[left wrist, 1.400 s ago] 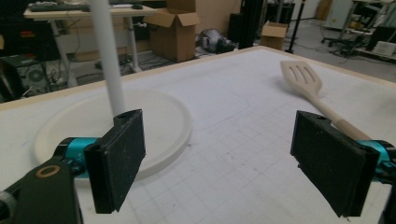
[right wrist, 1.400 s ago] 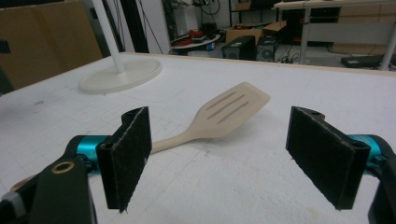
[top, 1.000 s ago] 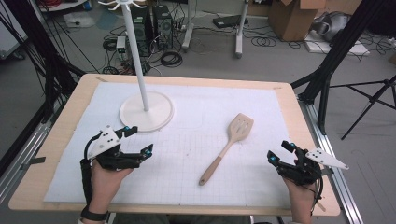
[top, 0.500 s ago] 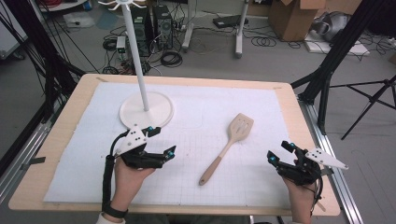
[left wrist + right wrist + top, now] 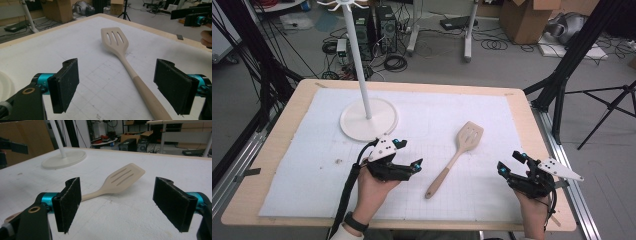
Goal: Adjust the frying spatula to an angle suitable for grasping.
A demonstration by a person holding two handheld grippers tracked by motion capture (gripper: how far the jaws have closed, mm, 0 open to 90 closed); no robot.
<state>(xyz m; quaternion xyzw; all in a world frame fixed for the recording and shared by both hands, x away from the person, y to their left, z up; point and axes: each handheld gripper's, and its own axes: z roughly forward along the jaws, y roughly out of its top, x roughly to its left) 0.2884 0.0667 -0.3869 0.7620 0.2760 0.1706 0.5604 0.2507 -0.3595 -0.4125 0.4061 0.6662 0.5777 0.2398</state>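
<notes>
High view: spatula (image 5: pixel 455 159) flat on white surface (image 5: pixel 302 165), between both units. Left hand-held gripper (image 5: pixel 409 162) spread, near its handle, not touching. Right hand-held gripper (image 5: pixel 508 165) spread, well apart from it.

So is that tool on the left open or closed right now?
Open. The left tool's two black pads stand wide apart, with the spatula's handle lying untouched between them.

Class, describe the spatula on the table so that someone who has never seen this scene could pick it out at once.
On the white mat covering the table, look right of the round-based stand. The spatula lies flat there, between the two hand-held grippers. It is pale and slotted, with a long handle; the mat's other big item stands upright.
</notes>
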